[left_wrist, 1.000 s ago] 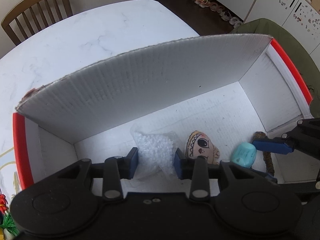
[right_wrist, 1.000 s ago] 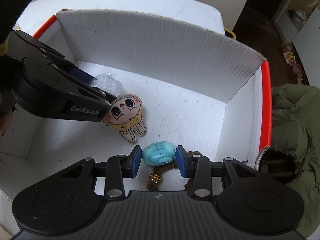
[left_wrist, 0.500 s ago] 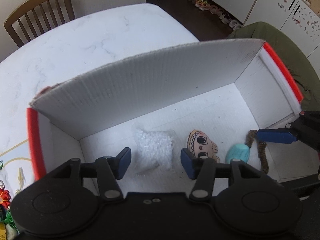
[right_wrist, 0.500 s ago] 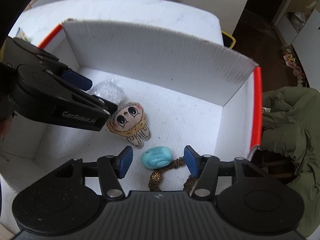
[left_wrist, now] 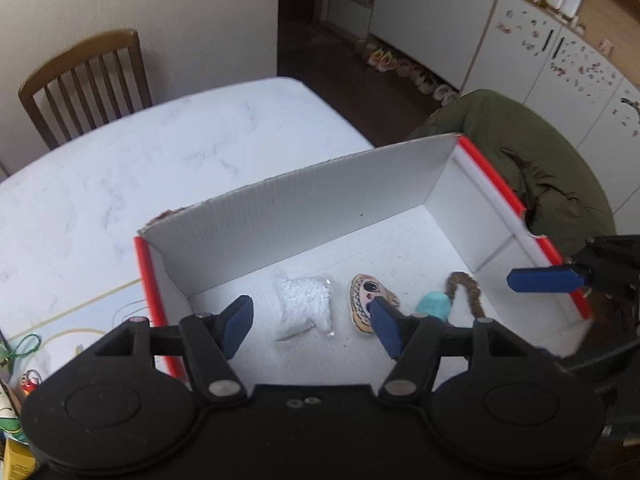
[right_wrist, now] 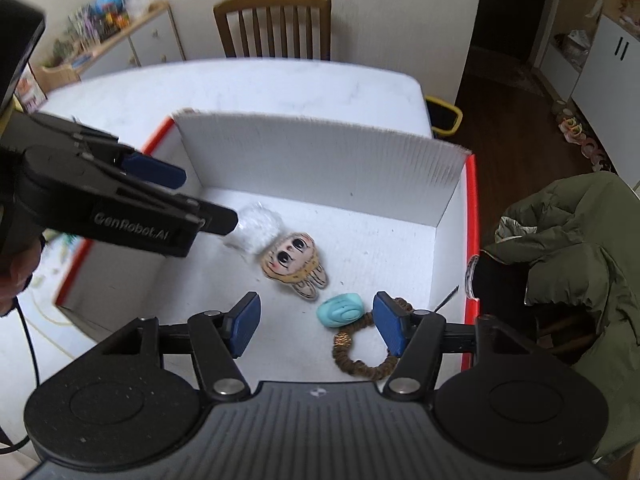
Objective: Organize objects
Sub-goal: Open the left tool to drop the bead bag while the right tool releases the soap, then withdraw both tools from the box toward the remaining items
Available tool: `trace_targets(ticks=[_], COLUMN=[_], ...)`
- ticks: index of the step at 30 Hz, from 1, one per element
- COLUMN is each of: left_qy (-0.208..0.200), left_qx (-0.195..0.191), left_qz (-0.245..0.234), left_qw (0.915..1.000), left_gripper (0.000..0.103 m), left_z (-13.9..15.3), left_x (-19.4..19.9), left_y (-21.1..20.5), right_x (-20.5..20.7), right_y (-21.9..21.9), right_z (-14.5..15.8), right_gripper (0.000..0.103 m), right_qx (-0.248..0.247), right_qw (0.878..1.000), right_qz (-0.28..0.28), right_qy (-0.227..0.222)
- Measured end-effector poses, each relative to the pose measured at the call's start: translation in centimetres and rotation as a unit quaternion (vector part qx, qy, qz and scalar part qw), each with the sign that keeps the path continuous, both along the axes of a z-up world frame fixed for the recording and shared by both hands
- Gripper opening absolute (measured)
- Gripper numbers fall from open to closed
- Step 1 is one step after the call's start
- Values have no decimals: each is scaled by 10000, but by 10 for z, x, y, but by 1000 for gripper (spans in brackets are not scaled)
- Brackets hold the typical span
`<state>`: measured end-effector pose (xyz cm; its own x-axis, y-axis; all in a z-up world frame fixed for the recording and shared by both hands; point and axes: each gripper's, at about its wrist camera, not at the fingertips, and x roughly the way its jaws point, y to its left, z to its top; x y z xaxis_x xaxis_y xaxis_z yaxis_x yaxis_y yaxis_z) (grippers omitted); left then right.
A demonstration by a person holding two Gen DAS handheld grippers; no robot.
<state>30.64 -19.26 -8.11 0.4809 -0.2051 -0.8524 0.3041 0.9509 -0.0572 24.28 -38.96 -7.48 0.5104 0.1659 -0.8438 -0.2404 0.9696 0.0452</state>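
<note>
Both grippers hang above the box, and both are empty: the left gripper (left_wrist: 310, 326) has its jaws spread wide over the bag of white beads (left_wrist: 305, 307), the right gripper (right_wrist: 316, 324) is spread just as wide over the teal charm (right_wrist: 340, 311). Neither pad touches anything. Down on the box (right_wrist: 316, 160) floor lie four things in a loose row: the bag, a flat doll (right_wrist: 294, 264) just beside it, the charm, and a brown hair tie (right_wrist: 360, 356) touching the charm. So that much looks delivered. Out on the table (left_wrist: 140, 152), past the left red rim, a few small trinkets (left_wrist: 24, 364) lie waiting, I'd say they're next.
</note>
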Motion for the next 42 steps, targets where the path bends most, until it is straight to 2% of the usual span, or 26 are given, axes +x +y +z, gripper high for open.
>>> trace_targets(ticks=[4, 7, 14, 21, 25, 28, 33, 42], left_qy=[-190, -316, -545, -811, -938, -1047, -1172, -1192], left_qx=[-106, -232, -456, -606, -599, -565, -533, -629], left_qz=[-128, -177, -276, -315, -302, -254, -145, 108], left_qw=[9997, 9991, 9971, 9944, 9933, 9926, 9916, 9908], left_gripper=[66, 74, 79, 86, 89, 97, 102, 102], left_z=[16, 27, 46, 64, 70, 74, 79, 77], left_x=[-18, -32, -62, -91, -105, -114, -128, -144], left_y=[9, 18, 46, 78, 97, 112, 142, 202], right_x=[-15, -28, -57, -79, -89, -95, -103, -108], right_y=[1, 6, 23, 40, 58, 76, 107, 164], right_z=[16, 27, 50, 64, 68, 70, 71, 67], right_gripper=[65, 68, 73, 77, 81, 83, 84, 84], right_qx=[158, 319, 542, 755, 798, 819, 917, 1051], right_qw=[9996, 9986, 9949, 9901, 9881, 9876, 9860, 9852], right_qz=[-91, -124, -186, -482, -575, -556, -524, -496], right_qy=[-234, -407, -826, -1077, -1180, -1217, -1290, -1264])
